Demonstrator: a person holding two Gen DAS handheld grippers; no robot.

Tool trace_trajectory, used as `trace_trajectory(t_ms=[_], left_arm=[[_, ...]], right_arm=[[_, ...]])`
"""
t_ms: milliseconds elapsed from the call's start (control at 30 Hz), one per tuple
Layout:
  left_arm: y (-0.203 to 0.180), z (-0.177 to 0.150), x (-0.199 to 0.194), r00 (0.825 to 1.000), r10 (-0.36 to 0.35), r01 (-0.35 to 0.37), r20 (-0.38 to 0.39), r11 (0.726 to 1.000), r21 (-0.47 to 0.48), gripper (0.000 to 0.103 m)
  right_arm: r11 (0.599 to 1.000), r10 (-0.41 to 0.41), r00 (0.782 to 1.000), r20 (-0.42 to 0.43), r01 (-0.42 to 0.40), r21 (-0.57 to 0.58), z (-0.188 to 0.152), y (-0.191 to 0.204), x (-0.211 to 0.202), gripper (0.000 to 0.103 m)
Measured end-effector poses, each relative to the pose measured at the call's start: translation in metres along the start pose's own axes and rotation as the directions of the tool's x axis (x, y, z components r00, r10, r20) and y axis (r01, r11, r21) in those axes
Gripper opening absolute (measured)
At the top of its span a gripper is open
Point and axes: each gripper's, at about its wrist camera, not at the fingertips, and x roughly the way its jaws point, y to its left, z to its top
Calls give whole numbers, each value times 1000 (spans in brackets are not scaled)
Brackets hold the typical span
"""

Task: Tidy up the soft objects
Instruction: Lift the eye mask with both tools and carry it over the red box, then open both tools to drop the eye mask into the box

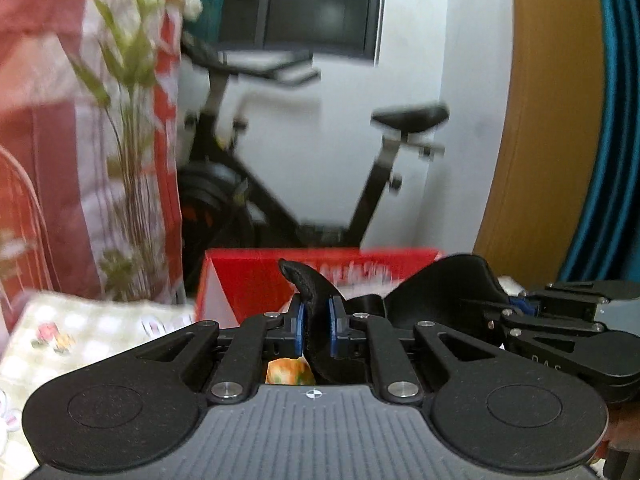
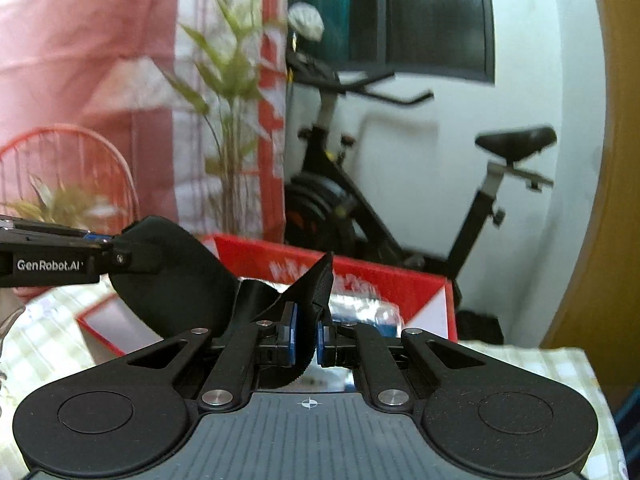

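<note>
Lowest centre of the left wrist view: left gripper (image 1: pixel 316 330), blue pads pinching one end of a black sleep mask (image 1: pixel 440 288), the pinched flap rising and curling between the fingers. Glimpsed under the fingers, a small orange and green soft item (image 1: pixel 290 372), too hidden to name. At the right edge of that frame, the right gripper (image 1: pixel 520 306) reaching in sideways, clamped on the far end of the same mask, which stretches between the two grippers above the tabletop (image 1: pixel 80 344) with its pale checked cloth. In the right wrist view, lowest centre again: right gripper (image 2: pixel 306 340), pads pressed on a folded black edge of the sleep mask (image 2: pixel 168 272), the broad padded part bulging to the left of centre, where the left gripper (image 2: pixel 100 240) comes in from the left edge, marked GenRobot.AI. Just behind the mask, an open red cardboard box (image 1: pixel 248 280) on the cloth, with white lettering on its inner wall, blurred. Farther back, left of frame, a tall green plant (image 1: pixel 128 120) against a red and white curtain (image 1: pixel 36 120). Farthest, centre, a black exercise bike (image 1: pixel 360 168) by a white wall, below a dark window (image 1: pixel 320 4).
</note>
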Motion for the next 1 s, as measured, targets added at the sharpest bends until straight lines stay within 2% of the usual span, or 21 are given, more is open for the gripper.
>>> trace_trajectory(t_ms=[67,200,633,767,833,867,900,967,1000], left_arm=[[3,-5,15,998,-11,9,-67,1000,-20,13],[5,-16,31,990,-23,21,-140,1000,-16,13],[11,-19,44,983,-17,16,-183,1000,-8,14],[11,-17,40,984,3,-1,-180,1000,10,28],[11,-16,36,985,10,-6,-171,1000,24,43],[11,-16,34,986,17,-12,-168,999,29,57],[11,-16,32,986,25,-21,-165,999,32,71],[13,-16,26,987,42,-37,-153,999,36,82],[13,-15,23,988,46,-41,-146,998,37,87]], right_arm=[[1000,-2,999,-48,3,25,-6,-4,12,8],[998,1,993,-117,6,56,-17,-8,30,8],[994,-4,986,-169,23,108,-29,-16,43,8],[996,-19,986,-167,34,88,-26,-16,38,16],[996,-30,988,-154,42,78,-24,-17,34,21],[996,-37,988,-149,48,71,-24,-17,31,24],[996,-46,988,-146,56,65,-23,-17,29,30],[997,-54,989,-136,62,55,-22,-17,24,43],[996,-55,990,-127,63,55,-21,-17,20,54]])
